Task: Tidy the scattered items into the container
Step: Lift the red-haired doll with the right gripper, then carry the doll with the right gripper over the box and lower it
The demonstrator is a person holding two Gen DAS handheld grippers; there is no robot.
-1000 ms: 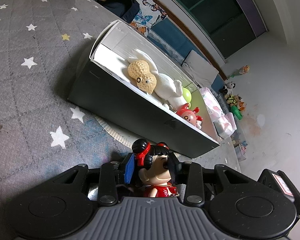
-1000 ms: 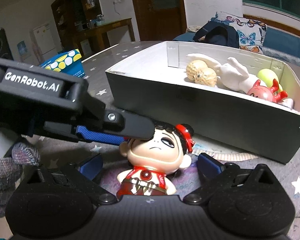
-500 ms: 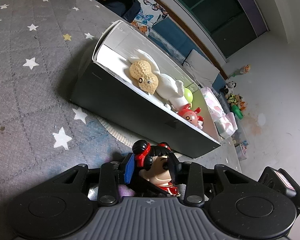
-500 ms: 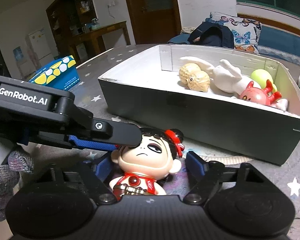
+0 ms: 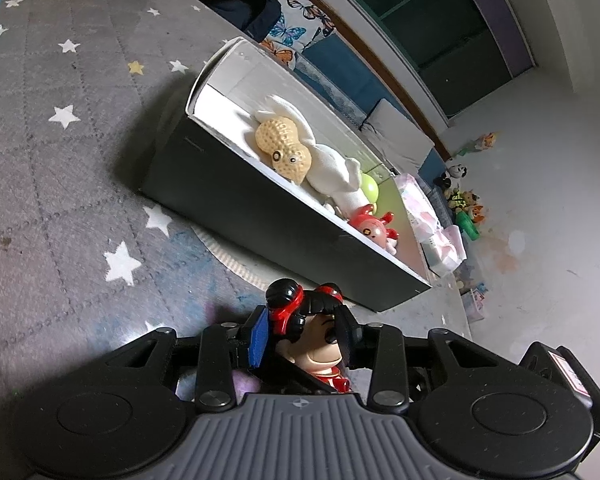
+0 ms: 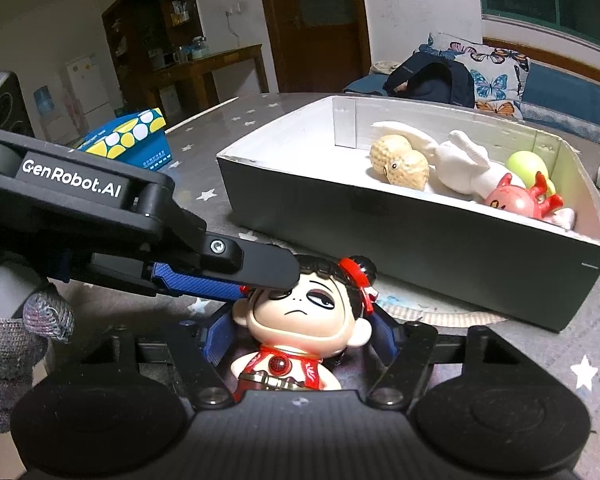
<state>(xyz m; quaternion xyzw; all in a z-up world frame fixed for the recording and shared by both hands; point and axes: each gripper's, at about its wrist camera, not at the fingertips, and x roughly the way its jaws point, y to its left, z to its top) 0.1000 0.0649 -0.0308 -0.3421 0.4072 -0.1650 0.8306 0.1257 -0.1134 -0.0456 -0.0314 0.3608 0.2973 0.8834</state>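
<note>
Grey starry mat (image 5: 60, 160), box (image 6: 420, 240) nearby; both grippers are on the doll (image 6: 300, 312): left gripper (image 5: 304, 332) clamps its head, right gripper (image 6: 296, 340) closing round it.

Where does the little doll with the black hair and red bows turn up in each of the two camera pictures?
Left wrist view: the doll sits at bottom centre, seen from the side, just above the camera's own housing.
Right wrist view: the doll is at bottom centre, facing the camera.
Shared landmark: the dark box with the peanut toy lies just beyond it.
</note>
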